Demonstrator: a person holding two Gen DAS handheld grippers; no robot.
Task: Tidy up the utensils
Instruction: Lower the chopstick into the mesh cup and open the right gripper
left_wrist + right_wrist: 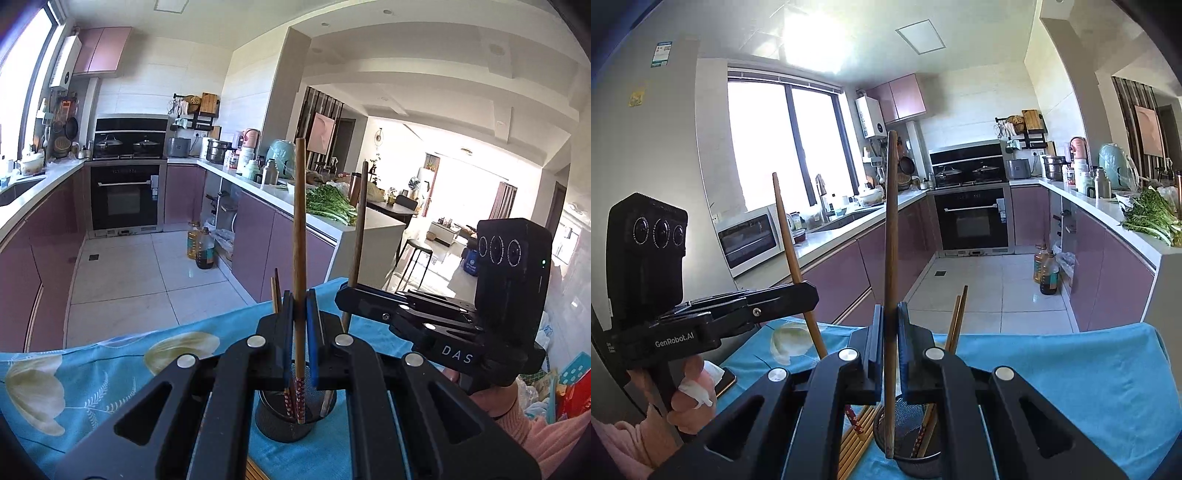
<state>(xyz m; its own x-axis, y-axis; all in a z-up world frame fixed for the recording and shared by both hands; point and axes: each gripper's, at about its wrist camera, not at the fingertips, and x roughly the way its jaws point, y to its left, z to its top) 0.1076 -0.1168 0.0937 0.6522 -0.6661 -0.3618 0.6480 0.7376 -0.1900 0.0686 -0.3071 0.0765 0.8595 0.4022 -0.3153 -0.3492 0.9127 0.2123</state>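
Note:
My left gripper (300,295) is shut on an upright brown chopstick (300,221). Its red patterned lower end reaches into the mouth of the black mesh holder (273,424) on the blue cloth. To the right, my right gripper (341,295) grips a darker chopstick (359,236), also upright. In the right wrist view the right gripper (891,306) is shut on that dark chopstick (892,221), whose lower tip sits inside the holder (916,461). The left gripper (812,291) holds its chopstick (790,251) at the left. Two more chopsticks (958,317) lean in the holder.
Several loose chopsticks (857,435) lie on the blue floral cloth (92,387) beside the holder. A phone (726,380) rests near the cloth's left edge. Beyond the table edge are the kitchen floor, oil bottles (201,247) and a counter with greens (328,206).

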